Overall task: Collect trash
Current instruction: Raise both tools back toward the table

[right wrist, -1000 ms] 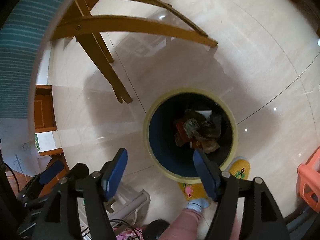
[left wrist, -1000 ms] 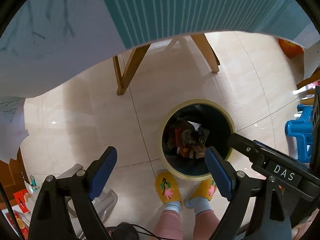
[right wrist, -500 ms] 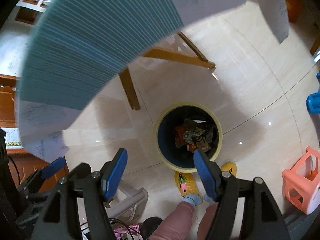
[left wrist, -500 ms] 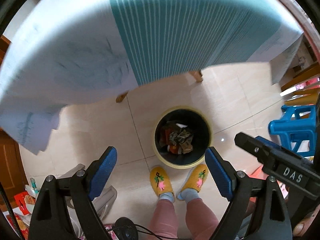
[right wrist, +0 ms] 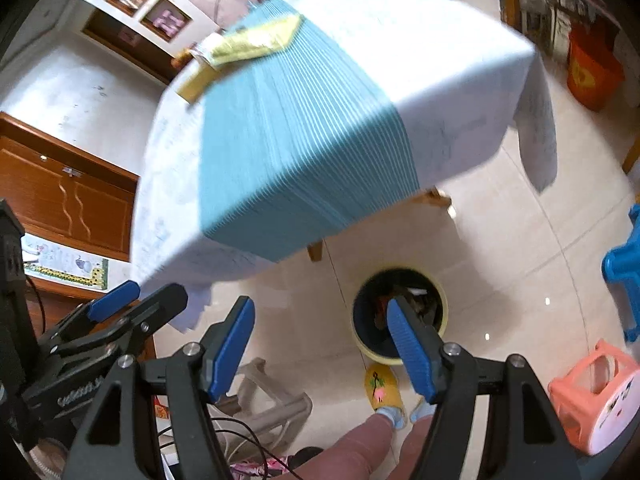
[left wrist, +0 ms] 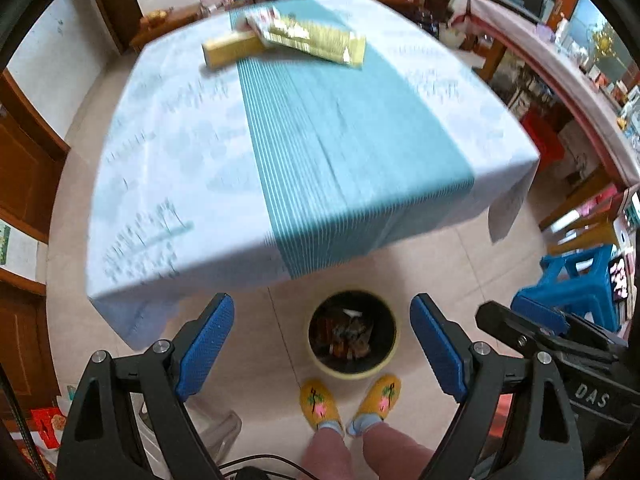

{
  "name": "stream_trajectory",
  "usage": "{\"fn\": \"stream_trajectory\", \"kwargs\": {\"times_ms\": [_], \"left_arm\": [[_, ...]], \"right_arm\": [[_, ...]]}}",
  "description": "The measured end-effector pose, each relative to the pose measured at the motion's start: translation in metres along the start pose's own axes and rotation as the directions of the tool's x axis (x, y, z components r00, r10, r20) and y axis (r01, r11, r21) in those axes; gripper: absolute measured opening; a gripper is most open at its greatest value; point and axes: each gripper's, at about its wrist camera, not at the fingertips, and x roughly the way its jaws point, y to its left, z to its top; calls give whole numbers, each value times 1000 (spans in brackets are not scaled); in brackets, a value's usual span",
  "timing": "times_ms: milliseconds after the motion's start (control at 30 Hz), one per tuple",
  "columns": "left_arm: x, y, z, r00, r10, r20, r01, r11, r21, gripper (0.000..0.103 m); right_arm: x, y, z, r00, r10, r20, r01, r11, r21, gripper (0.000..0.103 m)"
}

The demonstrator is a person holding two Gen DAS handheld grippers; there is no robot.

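A yellow-rimmed trash bin (left wrist: 353,369) with several crumpled wrappers inside stands on the floor by the table's near edge; it also shows in the right wrist view (right wrist: 443,300). Gold and yellow wrappers (left wrist: 316,36) and a yellow box (left wrist: 230,49) lie at the far end of the table; the wrappers also show in the right wrist view (right wrist: 256,42). My left gripper (left wrist: 322,346) is open and empty, high above the floor. My right gripper (right wrist: 322,346) is open and empty too.
The table (left wrist: 180,140) has a white cloth with a teal striped runner (left wrist: 340,140). A blue stool (left wrist: 576,284) and a pink stool (right wrist: 596,392) stand on the right. A grey plastic stool (right wrist: 276,404) is at lower left. My feet in yellow slippers (left wrist: 320,402) are by the bin.
Both grippers have risen and tilted up from over the bin, so the table top and the wrappers on it have come into view. Both stay open and empty.
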Motion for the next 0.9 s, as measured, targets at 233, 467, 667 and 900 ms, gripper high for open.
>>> {"fn": "stream_trajectory", "kwargs": {"times_ms": [233, 467, 667, 900], "left_arm": [[-38, -7, 33, 995, 33, 97, -30, 999, -30, 88], [-70, -10, 56, 980, 84, 180, -76, 996, -48, 88], [-80, -3, 65, 972, 117, 206, -102, 991, -80, 88], [-71, 35, 83, 973, 127, 193, -104, 986, -128, 88]], "right_arm": [[-36, 14, 25, 998, 25, 54, -22, 998, -67, 69], [-56, 22, 58, 991, 65, 117, -51, 991, -122, 69], [-55, 30, 76, 988, 97, 120, -76, 982, -171, 69], [-39, 45, 91, 990, 91, 104, -69, 977, -201, 69]]}}
